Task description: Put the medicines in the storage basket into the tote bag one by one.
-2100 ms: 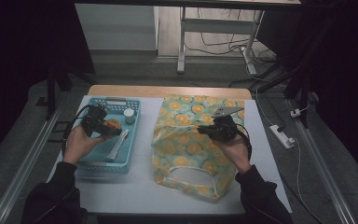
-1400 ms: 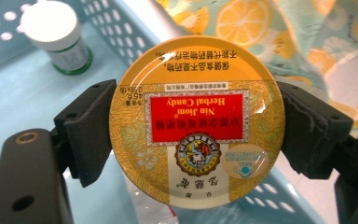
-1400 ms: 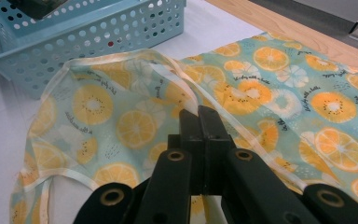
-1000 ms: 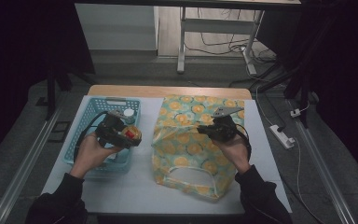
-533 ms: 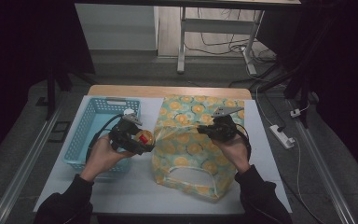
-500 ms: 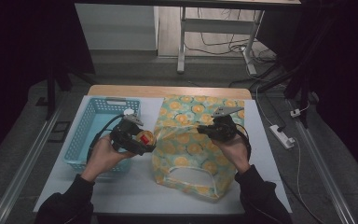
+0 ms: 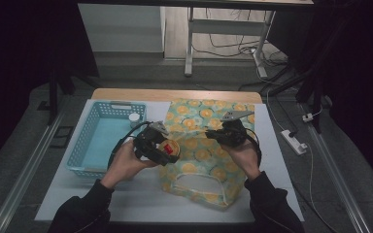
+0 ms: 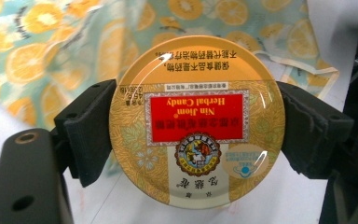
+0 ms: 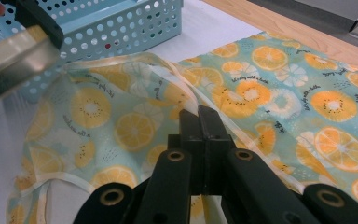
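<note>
A round gold candy tin (image 8: 196,121) with a red label sits between the two black jaws of my left gripper (image 7: 162,148), which is shut on it. The tin (image 7: 170,147) hangs just over the left edge of the orange-print fabric bag (image 7: 209,145). My right gripper (image 7: 222,134) rests on the bag's upper part, jaws shut on the bag's edge binding (image 9: 193,100) and lifting it a little. In the right gripper view the tin (image 9: 16,60) appears side-on at the top left. A blue perforated basket (image 7: 104,138) stands left of the bag.
A small white-capped item (image 7: 134,117) lies in the basket's far right corner. The bag's handle opening (image 7: 196,182) faces the near edge of the white table (image 7: 141,204). A power strip (image 7: 294,141) lies on the floor at the right.
My left gripper has carried the tin out of the basket and rightward to the bag's left edge. The right gripper has stayed in place on the bag.
</note>
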Action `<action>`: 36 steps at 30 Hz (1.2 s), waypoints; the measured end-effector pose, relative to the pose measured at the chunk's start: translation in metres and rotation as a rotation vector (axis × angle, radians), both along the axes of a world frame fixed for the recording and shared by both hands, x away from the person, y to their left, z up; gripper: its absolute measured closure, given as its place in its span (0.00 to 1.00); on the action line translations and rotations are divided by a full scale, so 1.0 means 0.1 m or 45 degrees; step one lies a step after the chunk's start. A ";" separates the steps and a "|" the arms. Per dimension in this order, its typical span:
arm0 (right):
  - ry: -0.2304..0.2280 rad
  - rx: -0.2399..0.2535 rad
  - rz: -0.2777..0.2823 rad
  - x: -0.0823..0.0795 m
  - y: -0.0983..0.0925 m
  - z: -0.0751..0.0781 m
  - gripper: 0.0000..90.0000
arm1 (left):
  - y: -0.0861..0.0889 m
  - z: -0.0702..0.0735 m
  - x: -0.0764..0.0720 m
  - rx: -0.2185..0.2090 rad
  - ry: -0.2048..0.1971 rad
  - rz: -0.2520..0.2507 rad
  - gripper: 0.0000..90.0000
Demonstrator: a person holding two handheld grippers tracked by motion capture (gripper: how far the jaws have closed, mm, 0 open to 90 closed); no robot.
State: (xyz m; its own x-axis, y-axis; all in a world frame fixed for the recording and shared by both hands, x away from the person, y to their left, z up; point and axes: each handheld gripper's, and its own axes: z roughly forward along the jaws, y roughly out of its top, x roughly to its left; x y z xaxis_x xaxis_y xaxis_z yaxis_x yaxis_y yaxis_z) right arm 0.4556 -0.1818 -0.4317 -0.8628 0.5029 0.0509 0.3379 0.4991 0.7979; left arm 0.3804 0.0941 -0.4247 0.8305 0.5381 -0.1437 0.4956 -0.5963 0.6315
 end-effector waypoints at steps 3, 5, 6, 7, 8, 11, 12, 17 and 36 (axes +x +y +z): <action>-0.003 0.003 -0.002 0.00 0.00 0.00 1.00 | -0.11 -0.03 0.03 0.003 0.003 -0.020 0.22; -0.004 0.005 -0.004 0.00 0.00 0.00 1.00 | -0.18 -0.06 0.05 0.006 0.012 -0.034 0.22; -0.004 0.003 -0.004 0.00 0.00 0.00 1.00 | -0.21 -0.08 0.06 0.009 0.015 -0.043 0.22; -0.005 0.001 -0.003 0.00 0.00 0.00 1.00 | -0.24 -0.09 0.07 0.010 0.015 -0.049 0.22; -0.004 0.001 -0.002 0.00 0.00 -0.01 1.00 | -0.28 -0.11 0.09 0.008 0.021 -0.051 0.22; -0.002 -0.001 -0.004 0.02 0.00 -0.02 1.00 | -0.36 -0.14 0.13 0.011 0.028 -0.066 0.22; 0.000 -0.002 -0.007 0.02 0.00 -0.03 1.00 | -0.39 -0.15 0.14 0.009 0.030 -0.070 0.22; -0.007 0.003 -0.012 0.02 0.00 -0.02 1.00 | -0.53 -0.21 0.19 0.004 0.041 -0.092 0.22; -0.041 0.033 -0.019 0.01 0.00 0.05 1.00 | -0.81 -0.50 0.45 0.009 0.015 -0.061 0.22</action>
